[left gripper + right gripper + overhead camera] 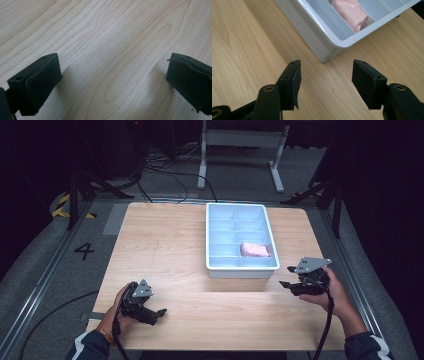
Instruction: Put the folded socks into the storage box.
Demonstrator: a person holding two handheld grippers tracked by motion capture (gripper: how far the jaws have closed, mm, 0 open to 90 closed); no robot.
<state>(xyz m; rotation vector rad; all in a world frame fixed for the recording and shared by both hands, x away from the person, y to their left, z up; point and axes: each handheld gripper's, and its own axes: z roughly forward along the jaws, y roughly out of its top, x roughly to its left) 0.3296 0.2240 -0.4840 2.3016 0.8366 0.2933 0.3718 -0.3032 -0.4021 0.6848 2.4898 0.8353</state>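
Note:
A pale blue divided tray [215,265] stands on the wooden table [165,240], right of centre. A pink soft item [255,250] lies in a compartment near the tray's front right; in the right gripper view the pink item [352,12] sits just past the tray's corner [324,53]. My right gripper [286,276] is open, close to the tray's front right corner, its jaws empty [325,76]. My left gripper [161,312] rests low near the front left of the table, open, with bare wood between its jaws [113,75].
The tray's other compartments look empty. Beyond the table lie a grey floor with cables [165,170], a white frame leg [202,165] and black stands [80,190]. A "4" mark [84,251] sits on the floor at left.

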